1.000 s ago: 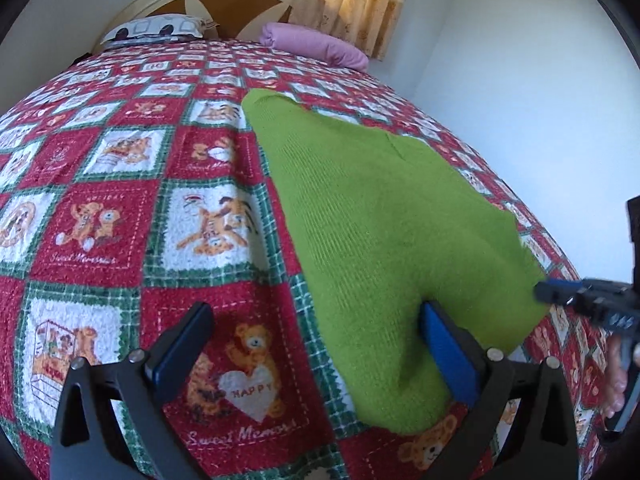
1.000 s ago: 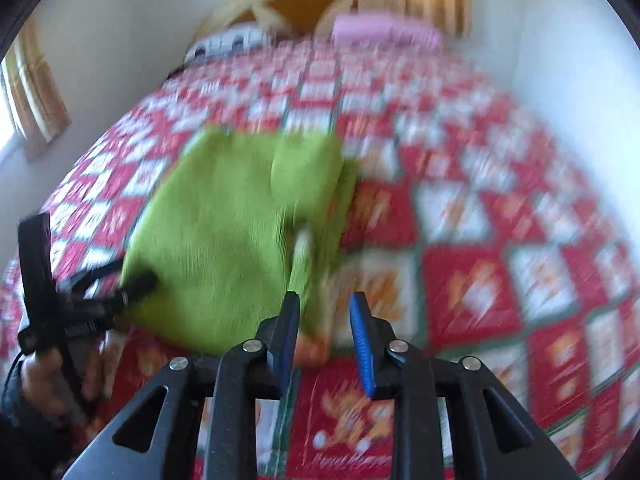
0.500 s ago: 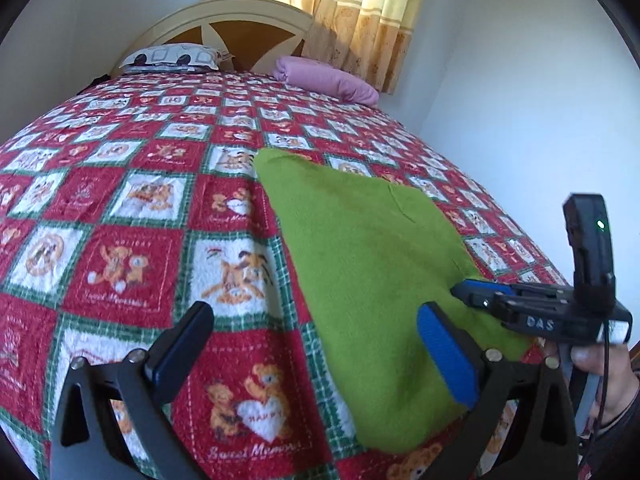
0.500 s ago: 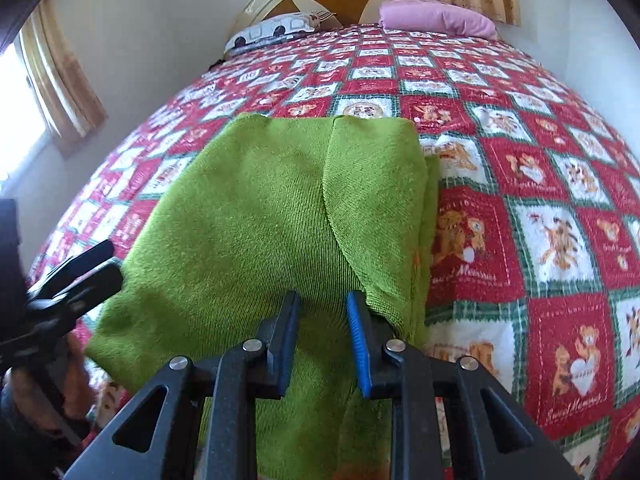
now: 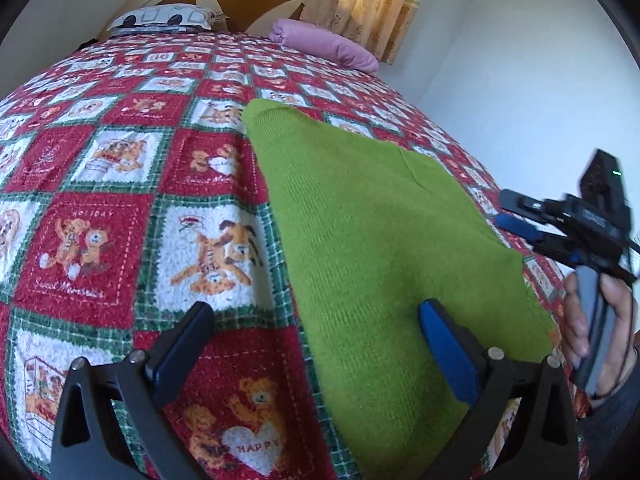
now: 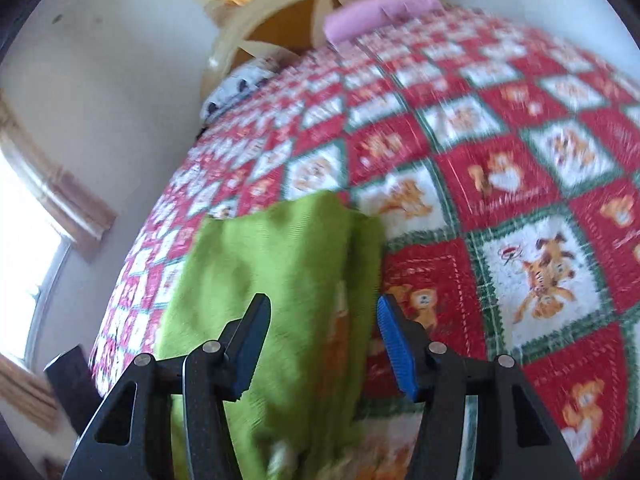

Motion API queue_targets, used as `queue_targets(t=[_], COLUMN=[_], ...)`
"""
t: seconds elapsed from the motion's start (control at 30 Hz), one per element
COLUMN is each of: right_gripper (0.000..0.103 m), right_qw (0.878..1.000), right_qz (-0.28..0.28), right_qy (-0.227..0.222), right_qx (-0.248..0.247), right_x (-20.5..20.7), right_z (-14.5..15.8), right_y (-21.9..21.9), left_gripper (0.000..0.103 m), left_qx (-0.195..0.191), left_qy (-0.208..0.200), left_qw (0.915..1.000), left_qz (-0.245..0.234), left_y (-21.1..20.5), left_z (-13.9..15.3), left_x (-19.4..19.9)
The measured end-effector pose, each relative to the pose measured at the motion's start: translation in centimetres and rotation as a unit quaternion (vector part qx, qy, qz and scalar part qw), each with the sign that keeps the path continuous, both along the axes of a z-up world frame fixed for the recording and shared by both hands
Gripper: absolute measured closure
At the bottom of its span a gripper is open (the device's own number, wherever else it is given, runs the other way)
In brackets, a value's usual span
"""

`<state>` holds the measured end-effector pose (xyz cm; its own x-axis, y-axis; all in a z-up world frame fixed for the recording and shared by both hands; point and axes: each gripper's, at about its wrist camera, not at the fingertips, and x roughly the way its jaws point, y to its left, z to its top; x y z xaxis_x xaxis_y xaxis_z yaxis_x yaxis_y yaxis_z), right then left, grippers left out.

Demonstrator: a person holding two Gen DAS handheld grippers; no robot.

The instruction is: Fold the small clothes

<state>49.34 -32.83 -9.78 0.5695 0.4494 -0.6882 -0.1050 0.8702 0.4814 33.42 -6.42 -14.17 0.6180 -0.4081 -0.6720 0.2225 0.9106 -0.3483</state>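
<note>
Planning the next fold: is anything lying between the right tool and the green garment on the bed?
Nothing visible does. The right tool, jaws opening, is right over the green garment, which lies alone on the patterned quilt.

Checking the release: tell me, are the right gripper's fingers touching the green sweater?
Apart. The right wrist view shows the right gripper opening, both fingers off the green sweater.

sweater [image 5: 380, 248] on quilt [image 5: 120, 200], pillows [image 5: 324, 44] behind
</note>
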Motion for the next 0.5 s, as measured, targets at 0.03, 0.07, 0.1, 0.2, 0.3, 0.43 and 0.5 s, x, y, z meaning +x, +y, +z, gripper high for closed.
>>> queue_targets(t=[0.03,0.07,0.1,0.2,0.3,0.43,0.5], right_gripper=[0.046,0.046,0.046,0.046,0.047,0.048,0.056], right_qw=[1.0,1.0,1.0,1.0,1.0,0.999,0.999], right_qz=[0.0,0.002,0.004,0.01,0.015,0.027,0.036], right_qy=[0.008,0.013,0.018,0.02,0.017,0.01,0.005], right_qx=[0.0,0.002,0.009,0.017,0.016,0.029,0.032], right_x=[0.7,1.2,1.8,2.9,3.8,4.3,4.3], right_z=[-0.6,-1.0,-1.5,-2.0,-2.4,-3.0,-3.2], right_y=[-0.1,-0.2,-0.2,-0.1,0.1,0.4,0.5], left_gripper=[0.0,0.001,0.001,0.005,0.008,0.01,0.01], left_qx=[-0.002,-0.003,-0.005,-0.014,-0.017,-0.012,-0.006], left_qy=[-0.004,-0.006,-0.006,-0.009,-0.01,-0.007,-0.004], left_qw=[1.0,0.9999,0.9998,0.9994,0.9991,0.999,0.999], left_qz=[-0.008,-0.013,-0.017,-0.031,-0.038,-0.043,-0.044], left_y=[-0.2,-0.3,-0.4,-0.6,-0.9,-1.3,-1.5], left_z=[0.0,0.0,0.1,0.1,0.1,0.2,0.1], left_x=[-0.2,-0.3,-0.4,-0.4,-0.5,-0.5,-0.4])
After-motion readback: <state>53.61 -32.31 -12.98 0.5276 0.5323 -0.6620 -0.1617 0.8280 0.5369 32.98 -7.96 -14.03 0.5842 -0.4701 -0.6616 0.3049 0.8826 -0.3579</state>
